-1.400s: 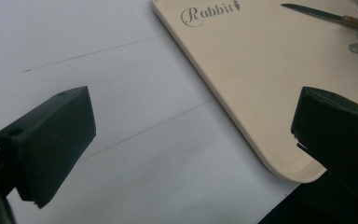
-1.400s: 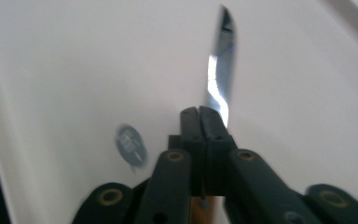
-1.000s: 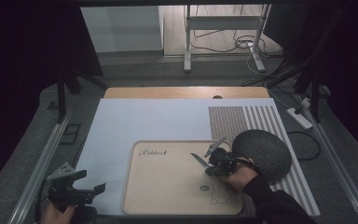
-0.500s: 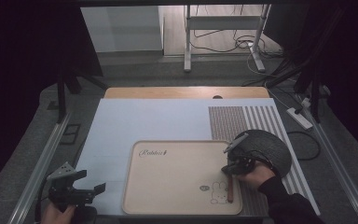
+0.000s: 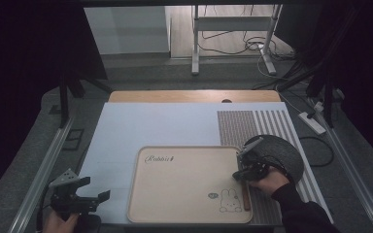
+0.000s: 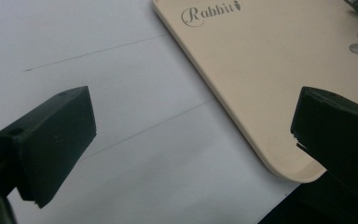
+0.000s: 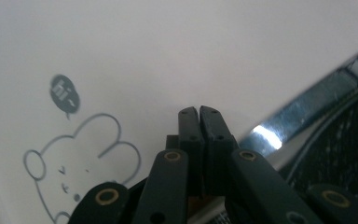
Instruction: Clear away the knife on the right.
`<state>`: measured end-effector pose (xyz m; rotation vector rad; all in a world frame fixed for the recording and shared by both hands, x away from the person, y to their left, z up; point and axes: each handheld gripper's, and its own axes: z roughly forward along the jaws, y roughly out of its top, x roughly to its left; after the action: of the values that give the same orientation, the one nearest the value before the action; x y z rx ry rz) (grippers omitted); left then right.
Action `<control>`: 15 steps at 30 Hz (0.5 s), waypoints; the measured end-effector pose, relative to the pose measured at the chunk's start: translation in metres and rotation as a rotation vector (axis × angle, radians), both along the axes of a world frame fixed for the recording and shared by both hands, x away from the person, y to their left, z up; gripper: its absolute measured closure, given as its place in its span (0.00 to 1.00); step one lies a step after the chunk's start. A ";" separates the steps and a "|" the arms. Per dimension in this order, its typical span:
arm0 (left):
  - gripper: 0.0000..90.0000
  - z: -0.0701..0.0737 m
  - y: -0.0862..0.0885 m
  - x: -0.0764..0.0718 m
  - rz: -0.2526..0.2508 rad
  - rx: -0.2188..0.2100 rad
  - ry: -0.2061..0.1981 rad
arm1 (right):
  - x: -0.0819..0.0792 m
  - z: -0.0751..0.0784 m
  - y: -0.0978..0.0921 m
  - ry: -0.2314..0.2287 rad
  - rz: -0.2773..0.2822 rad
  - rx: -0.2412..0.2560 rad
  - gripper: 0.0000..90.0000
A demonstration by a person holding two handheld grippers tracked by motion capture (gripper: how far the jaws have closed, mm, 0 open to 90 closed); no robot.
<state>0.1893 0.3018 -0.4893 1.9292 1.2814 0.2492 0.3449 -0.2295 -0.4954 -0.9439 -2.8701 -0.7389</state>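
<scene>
The right gripper [image 5: 243,171] sits at the right edge of the cream tray [image 5: 184,194], its jaws pressed together; in the right gripper view [image 7: 199,112] the tips meet with no gap, and whether anything is pinched lower down between them cannot be told. Just beyond those tips lies a knife [image 7: 307,105] with a shiny metal blade, running along the tray's right rim; in the high view its brown handle [image 5: 245,196] lies on the tray beside the printed rabbit drawing [image 5: 230,201]. Right of the gripper, a dark round mat [image 5: 278,154] rests on the striped placemat [image 5: 252,124]. The left gripper [image 5: 85,198] hovers near the front left corner of the tabletop [image 5: 141,124], jaws spread wide, well apart from the knife; its own view [image 6: 191,140] shows the white surface and the tray's corner with the word "Rabbit" [image 6: 210,13] between the jaws.
</scene>
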 end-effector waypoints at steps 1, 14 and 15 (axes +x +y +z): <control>0.00 0.000 0.000 0.000 0.000 0.000 0.000 | -0.001 0.001 0.001 -0.011 0.003 0.003 0.95; 0.00 0.000 0.000 0.000 0.000 0.001 0.001 | -0.007 0.011 0.011 -0.106 0.005 0.009 0.67; 0.00 0.000 0.000 0.000 0.000 0.001 0.001 | -0.007 0.011 0.011 -0.110 0.002 0.008 0.64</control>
<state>0.1893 0.3017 -0.4893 1.9305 1.2817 0.2493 0.3376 -0.2180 -0.4841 -0.9277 -2.9592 -0.8268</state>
